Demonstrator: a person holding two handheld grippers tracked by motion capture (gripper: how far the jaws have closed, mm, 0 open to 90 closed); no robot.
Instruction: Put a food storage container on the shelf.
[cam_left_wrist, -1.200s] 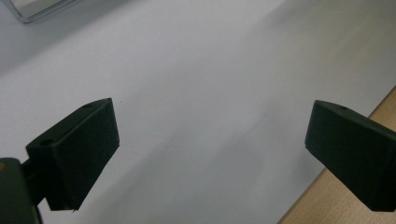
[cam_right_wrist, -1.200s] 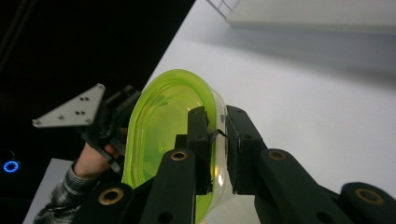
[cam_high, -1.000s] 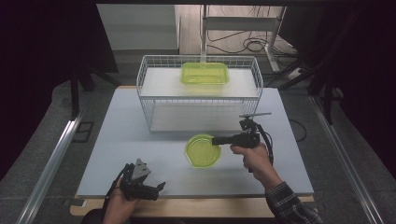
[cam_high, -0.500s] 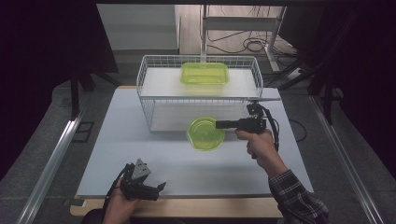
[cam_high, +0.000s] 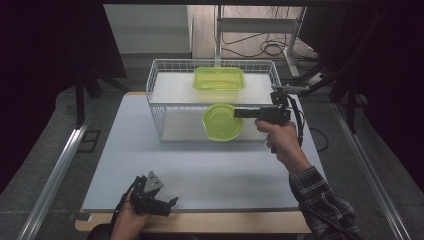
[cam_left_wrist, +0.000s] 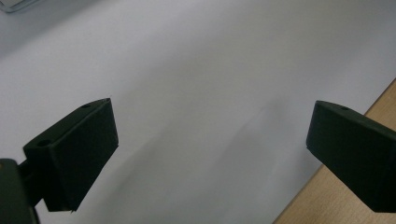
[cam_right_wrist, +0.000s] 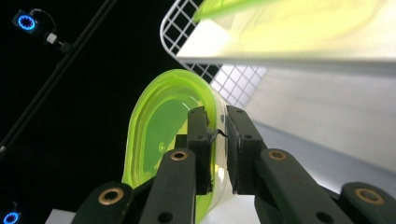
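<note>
Looking down from the high view, the right gripper (cam_high: 240, 113) is holding a round green bowl (cam_high: 222, 122) by its rim, and the bowl is hanging in the air just in front of the white wire basket (cam_high: 159, 100), above the table (cam_high: 225, 170). A rectangular green container (cam_high: 219, 78) is lying inside the basket, on its upper white shelf (near the far side). The person's right hand (cam_high: 280, 140) is gripping the handle, with a plaid sleeve (cam_high: 320, 200) coming in from below. The left gripper (cam_high: 170, 204) is resting low near the front edge of the table, well apart from the bowl and the basket, held by the left hand (cam_high: 127, 220).

In the left gripper view, the two black jaws are standing wide apart with nothing between them, and they are pointing at the bare pale table surface (cam_left_wrist: 196, 84); a strip of the wooden edge (cam_left_wrist: 336, 196) is showing at the lower right.

In the right gripper view, the jaws are pinching the rim of the bowl (cam_right_wrist: 159, 126), one jaw inside and one outside of its wall. The bowl is standing on edge here, with its opening facing the left side. Behind it the corner of the basket (cam_right_wrist: 187, 23) and the white shelf are appearing, with the blurred green container (cam_right_wrist: 289, 18) on top.
</note>
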